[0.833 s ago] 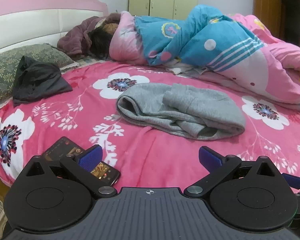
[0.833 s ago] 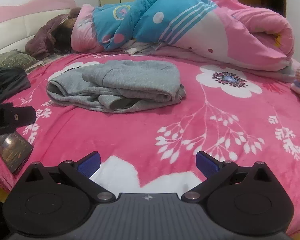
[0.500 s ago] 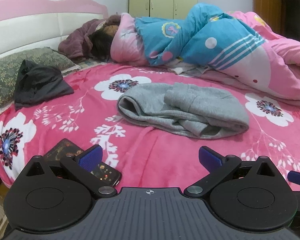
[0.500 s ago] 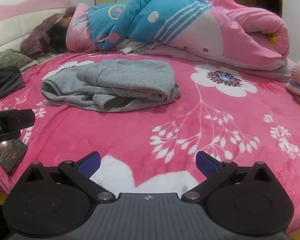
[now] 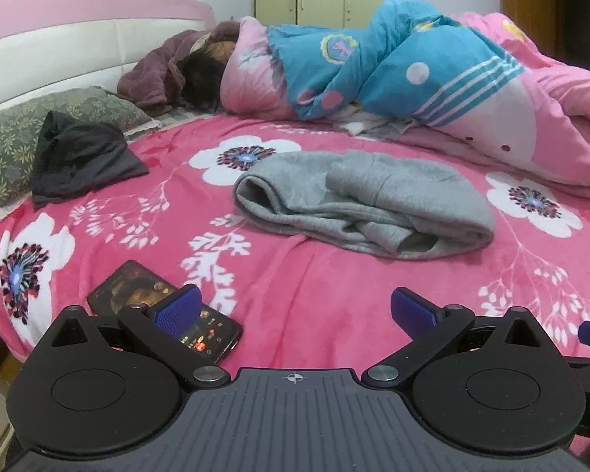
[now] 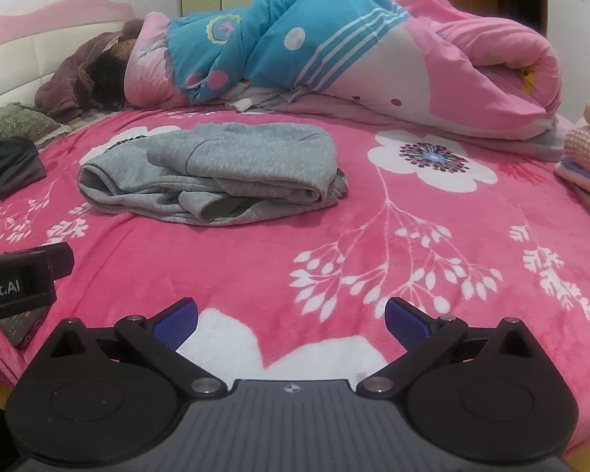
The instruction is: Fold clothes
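Grey sweatshirt [image 5: 358, 204] sits mid-bed on the pink floral blanket [image 5: 314, 295], at 12 o'clock from both claws. It's bunched in loose, uneven layers w/ a cuff poking out front: fits either a rough fold underway or a garment just dropped, can't tell which.

Left claw [image 5: 295, 306] and right claw [image 6: 291, 316] both spread wide, empty, low at the near edge, well apart from the cloth.

Black garment [image 5: 78, 157] at 10 o'clock, phone [image 5: 165, 310] under the left claw, folded stack [image 6: 586, 161] at 2 o'clock.

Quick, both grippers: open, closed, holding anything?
Left gripper: open, holding nothing.
Right gripper: open, holding nothing; grey garment lies ahead, untouched.
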